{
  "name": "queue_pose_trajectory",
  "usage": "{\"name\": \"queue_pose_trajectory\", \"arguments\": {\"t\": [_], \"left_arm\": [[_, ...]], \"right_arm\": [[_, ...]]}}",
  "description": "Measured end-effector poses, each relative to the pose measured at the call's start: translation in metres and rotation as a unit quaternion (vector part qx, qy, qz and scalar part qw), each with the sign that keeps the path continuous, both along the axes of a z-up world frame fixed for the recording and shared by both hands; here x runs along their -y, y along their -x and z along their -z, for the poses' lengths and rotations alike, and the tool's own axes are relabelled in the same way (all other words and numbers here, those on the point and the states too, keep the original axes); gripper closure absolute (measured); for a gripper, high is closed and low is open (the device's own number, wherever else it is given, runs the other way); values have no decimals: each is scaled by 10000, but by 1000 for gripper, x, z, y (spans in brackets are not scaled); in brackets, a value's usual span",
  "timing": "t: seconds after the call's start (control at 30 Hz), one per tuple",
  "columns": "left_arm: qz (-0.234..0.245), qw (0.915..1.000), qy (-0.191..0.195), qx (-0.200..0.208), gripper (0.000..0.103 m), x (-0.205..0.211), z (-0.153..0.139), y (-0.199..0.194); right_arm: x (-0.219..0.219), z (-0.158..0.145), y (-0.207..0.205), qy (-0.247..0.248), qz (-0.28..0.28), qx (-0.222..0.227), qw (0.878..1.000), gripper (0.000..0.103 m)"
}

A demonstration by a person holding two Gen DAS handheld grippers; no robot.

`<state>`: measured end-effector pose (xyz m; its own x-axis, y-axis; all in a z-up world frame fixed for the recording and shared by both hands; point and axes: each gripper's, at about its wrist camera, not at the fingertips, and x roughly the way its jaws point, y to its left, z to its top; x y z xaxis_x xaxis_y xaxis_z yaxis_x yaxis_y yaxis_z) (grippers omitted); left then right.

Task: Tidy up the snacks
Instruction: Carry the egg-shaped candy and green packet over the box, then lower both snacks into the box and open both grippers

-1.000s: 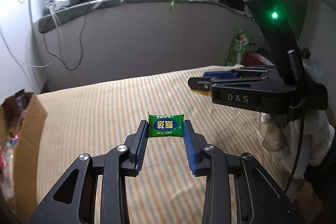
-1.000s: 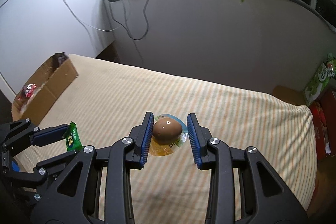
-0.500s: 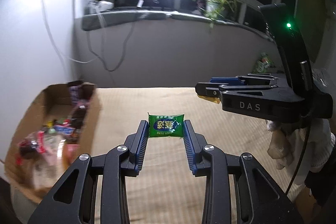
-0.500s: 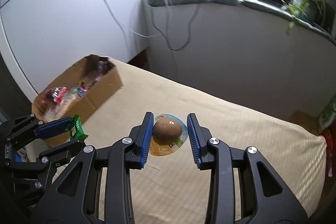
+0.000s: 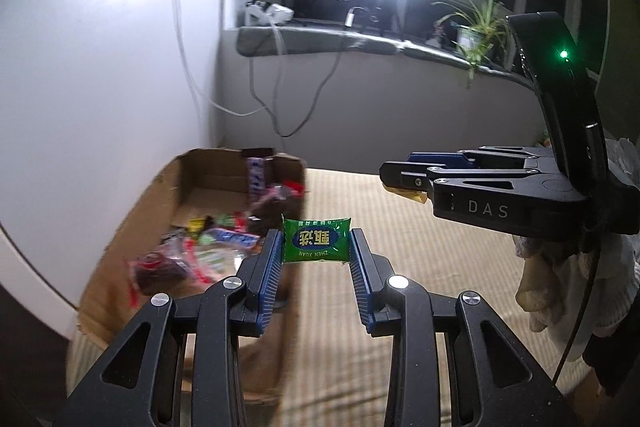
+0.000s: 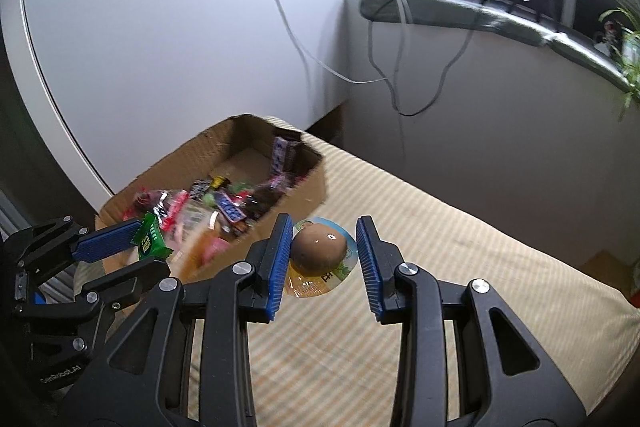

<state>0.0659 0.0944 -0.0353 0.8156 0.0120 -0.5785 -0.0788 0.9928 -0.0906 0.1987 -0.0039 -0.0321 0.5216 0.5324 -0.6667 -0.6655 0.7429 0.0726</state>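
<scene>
— Where is the green packet (image 5: pixel 316 240)?
— Squeezed between the left gripper's (image 5: pixel 316 259) jaws, by the box (image 5: pixel 160 187).
— And the egg pack (image 6: pixel 319 259)?
— Held tight in the right gripper's (image 6: pixel 323 259) jaws, over the bed (image 6: pixel 460 267).

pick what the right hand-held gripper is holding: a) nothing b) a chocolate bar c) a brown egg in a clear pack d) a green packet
c: the right hand-held gripper has its blue pads closed on a brown egg in clear packaging.
</scene>
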Motion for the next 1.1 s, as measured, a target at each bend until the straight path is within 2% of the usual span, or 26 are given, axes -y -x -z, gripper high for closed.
{"name": "queue_pose_trajectory", "arguments": {"t": [0.53,1.1], "left_arm": [[-481,9988,-19,-71,71,-58,3,-8],[-677,9976,36,-147,68,-80,15,-13]], "right_arm": [[-77,18,-15,116,-460,-192,9987,68],[-110,36,-21,250,-640,-292,9972,68]]}}
